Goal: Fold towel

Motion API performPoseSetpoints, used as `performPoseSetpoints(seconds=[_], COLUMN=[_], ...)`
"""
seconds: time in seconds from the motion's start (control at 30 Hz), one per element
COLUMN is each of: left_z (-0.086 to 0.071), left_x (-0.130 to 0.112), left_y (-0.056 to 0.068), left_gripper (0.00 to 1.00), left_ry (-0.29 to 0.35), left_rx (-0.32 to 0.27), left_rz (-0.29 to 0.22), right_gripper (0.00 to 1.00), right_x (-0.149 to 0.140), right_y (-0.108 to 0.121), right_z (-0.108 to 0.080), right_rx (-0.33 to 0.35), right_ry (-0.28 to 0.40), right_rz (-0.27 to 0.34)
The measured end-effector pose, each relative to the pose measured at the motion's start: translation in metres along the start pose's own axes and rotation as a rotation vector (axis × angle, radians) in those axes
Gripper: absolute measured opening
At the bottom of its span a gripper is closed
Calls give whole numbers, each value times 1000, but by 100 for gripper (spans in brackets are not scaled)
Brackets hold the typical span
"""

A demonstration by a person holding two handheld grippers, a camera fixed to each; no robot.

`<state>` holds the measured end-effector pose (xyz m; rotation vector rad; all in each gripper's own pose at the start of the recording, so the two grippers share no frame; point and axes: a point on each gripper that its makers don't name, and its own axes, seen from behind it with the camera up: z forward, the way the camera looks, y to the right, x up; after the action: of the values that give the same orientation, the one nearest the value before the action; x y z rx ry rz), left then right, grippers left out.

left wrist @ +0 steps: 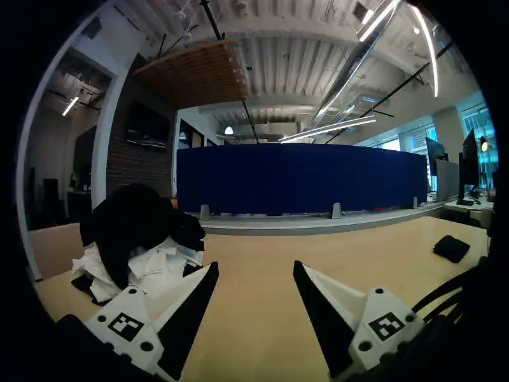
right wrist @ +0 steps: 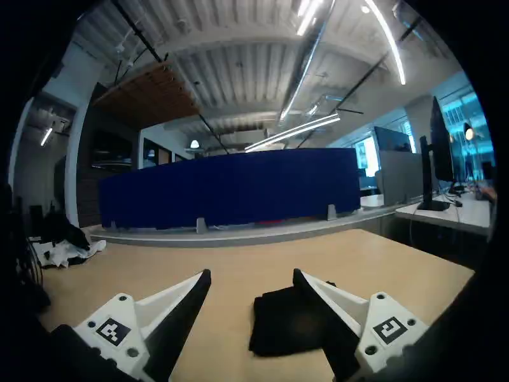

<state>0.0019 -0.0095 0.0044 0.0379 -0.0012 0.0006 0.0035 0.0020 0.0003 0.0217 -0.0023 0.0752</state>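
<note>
Black towel [right wrist: 286, 318] lying 5 o'clock of my right gripper [right wrist: 252, 272], cloth pile [left wrist: 137, 245] 9 o'clock of left gripper [left wrist: 255, 264]; am holding both with fingers apart.

Your left gripper [left wrist: 254, 263] and right gripper [right wrist: 251, 272] are showing white wedge fingers [left wrist: 181, 296] faced in black — square black-and-white markers [left wrist: 125, 325], dark screw holes [left wrist: 147, 346]; black cables [left wrist: 453, 288] are running beside the left.
</note>
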Motion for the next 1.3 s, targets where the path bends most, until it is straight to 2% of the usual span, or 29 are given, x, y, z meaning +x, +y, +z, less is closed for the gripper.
performPoseSetpoints(seconds=[0.4, 1.3], left_z=[0, -1], left_x=[0, -1], left_y=[-1, 0], left_gripper=[87, 87], left_ry=[0, 0], left_rx=[0, 0], left_rz=[0, 0], right_gripper=[100, 100], right_x=[-3, -5], right_y=[-7, -5], right_z=[0, 1], right_rx=[-9, -21], right_ry=[1, 2], right_rz=[-75, -76])
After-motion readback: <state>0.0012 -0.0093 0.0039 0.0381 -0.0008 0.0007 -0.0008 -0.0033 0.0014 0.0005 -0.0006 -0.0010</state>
